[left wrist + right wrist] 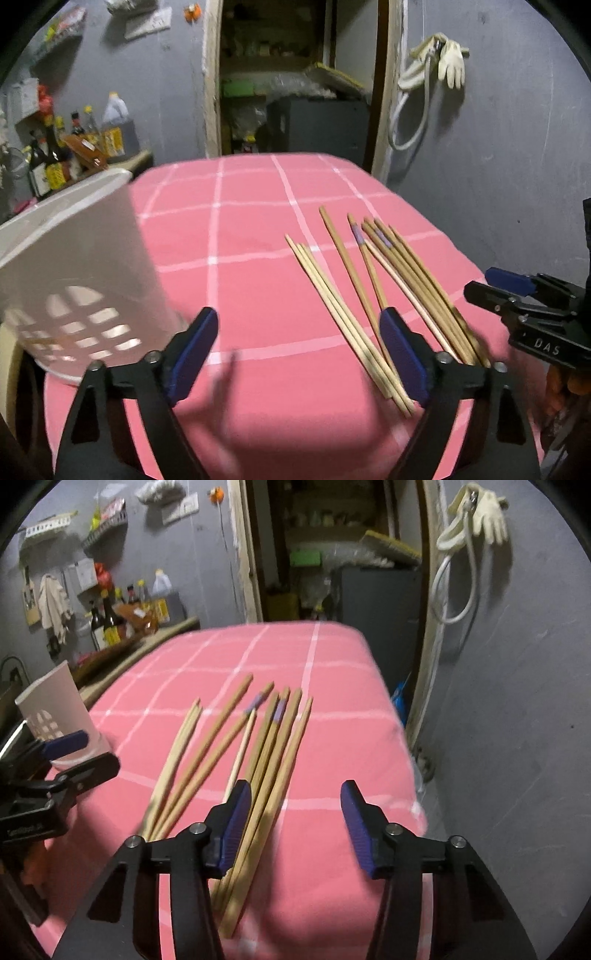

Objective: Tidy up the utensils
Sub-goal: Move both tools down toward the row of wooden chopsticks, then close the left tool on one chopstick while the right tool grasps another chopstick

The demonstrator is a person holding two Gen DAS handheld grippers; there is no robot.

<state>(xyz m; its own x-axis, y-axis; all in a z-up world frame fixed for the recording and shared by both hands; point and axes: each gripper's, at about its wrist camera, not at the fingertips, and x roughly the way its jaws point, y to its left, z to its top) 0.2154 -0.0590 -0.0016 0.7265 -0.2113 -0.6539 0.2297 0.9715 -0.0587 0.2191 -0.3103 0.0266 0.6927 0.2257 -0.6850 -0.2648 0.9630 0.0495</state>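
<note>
Several wooden chopsticks [354, 280] lie fanned on the pink checked tablecloth [251, 229], two of them with purple bands. A white perforated utensil holder [74, 258] stands at the table's left edge. My left gripper [297, 332] is open over the cloth, and the pale chopsticks' near ends run just inside its right pad. My right gripper [295, 805] is open too, and the chopsticks [266, 738] pass under and just inside its left pad. No pad presses on anything. Each view shows the other gripper: the right gripper [487, 286] and the left gripper [88, 753], which is beside the holder [59, 701].
Sauce bottles [74, 147] crowd a shelf behind the holder. An open doorway [295, 92] lies beyond the table's far edge. Gloves and a hose [439, 66] hang on the grey wall to the right. The table's right edge [402, 738] drops off close to the chopsticks.
</note>
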